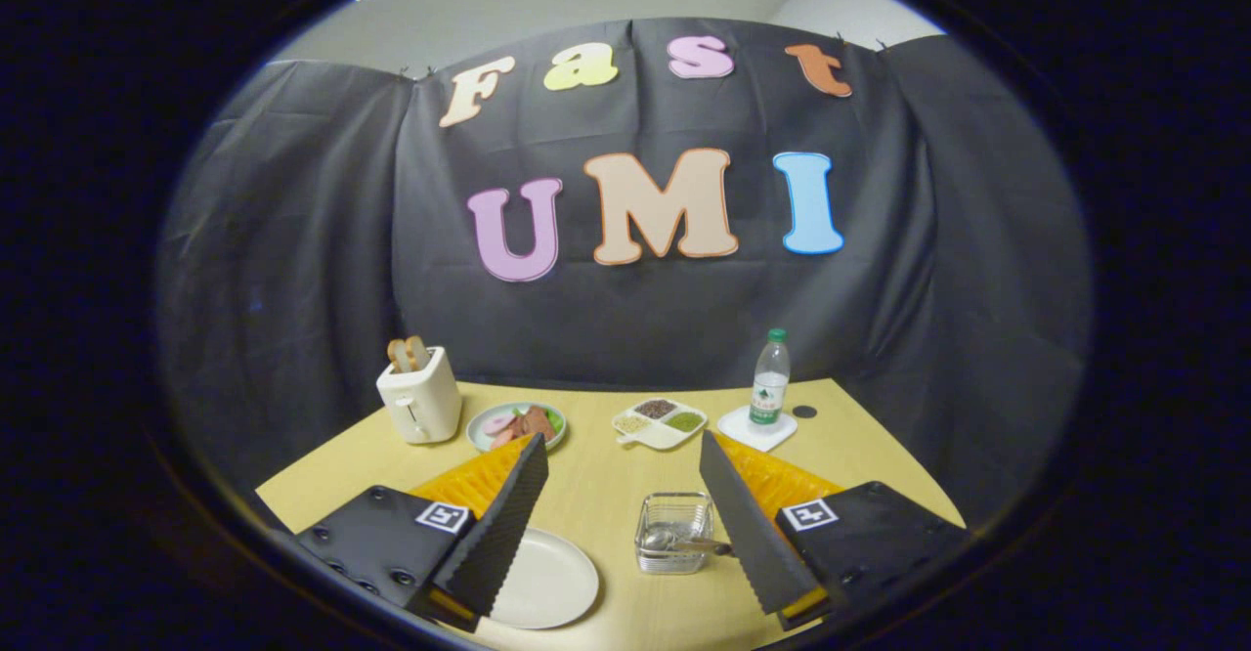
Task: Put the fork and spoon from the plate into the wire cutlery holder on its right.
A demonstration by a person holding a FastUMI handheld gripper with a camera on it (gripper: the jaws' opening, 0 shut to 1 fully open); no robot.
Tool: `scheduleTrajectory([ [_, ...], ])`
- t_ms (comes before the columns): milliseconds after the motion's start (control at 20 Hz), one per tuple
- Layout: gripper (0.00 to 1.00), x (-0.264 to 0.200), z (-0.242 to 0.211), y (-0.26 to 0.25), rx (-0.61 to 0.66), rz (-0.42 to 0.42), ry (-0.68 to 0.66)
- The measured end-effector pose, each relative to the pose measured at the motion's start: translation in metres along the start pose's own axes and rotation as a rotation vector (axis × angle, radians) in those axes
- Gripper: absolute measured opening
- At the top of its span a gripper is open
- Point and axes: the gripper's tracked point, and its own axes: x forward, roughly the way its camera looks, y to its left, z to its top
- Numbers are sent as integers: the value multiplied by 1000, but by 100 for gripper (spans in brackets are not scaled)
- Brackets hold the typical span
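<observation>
Cutlery lies inside the wire cutlery holder [673,532] already, a spoon [663,538] showing through the mesh; the fork I cannot pick out. Plate [547,578] beside it looks bare, so the job seems done. Tool [622,522] hangs above the counter [606,475], fingers spread wide, gripping nothing. Beyond them: toaster [420,395], food plate [516,424], divided dish [660,420], water bottle [770,381], all well apart.

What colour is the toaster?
Cream white, seen in the gripper view: the toaster beyond the open gripper.
</observation>
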Motion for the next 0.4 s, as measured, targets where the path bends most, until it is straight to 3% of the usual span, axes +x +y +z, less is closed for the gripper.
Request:
scheduleTrajectory([
  [400,100,6,21,11,-11,6,-79],
])
